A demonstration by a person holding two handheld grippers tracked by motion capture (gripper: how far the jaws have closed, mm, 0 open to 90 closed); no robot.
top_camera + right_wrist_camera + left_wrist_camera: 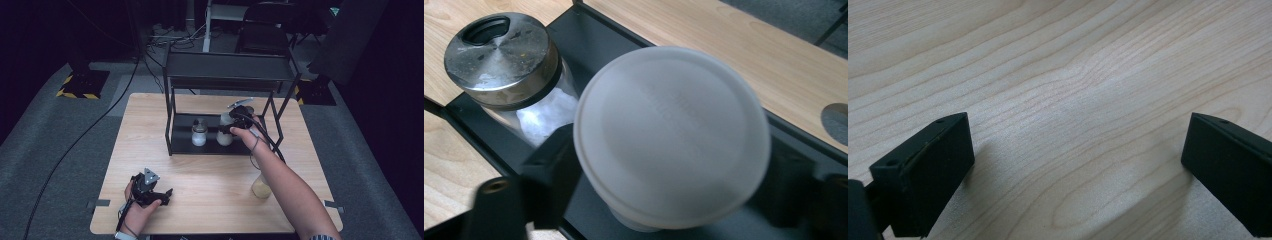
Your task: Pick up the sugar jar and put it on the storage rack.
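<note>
Left gripper (167, 192) rests low on the near left of the surface (210, 175), jaws spread wide with nothing but bare wood grain between them in the left gripper view; idle. Near right, a small jar of tan contents (261, 187) stands on the surface, partly behind the person's right forearm. Mid-field: right gripper (226, 129) is reached in to the lower shelf (182, 135) of the black rack (230, 70). Its jaws sit on either side of the white-lidded jar (671, 135), close against it, so it reads as gripping the jar, which appears to stand on or just above the shelf. Judged step: placing or picking this jar at the shelf; the blur on the jar suggests motion, direction not determinable. Just beside it, on the shelf, a glass shaker with metal lid (501, 55) holds white powder. Next move calls for a level, slow travel of the jar: the shaker is close on one side, the rack's upright and top shelf hem in the gripper. Beyond the rack: carpet, cables, a chair.
</note>
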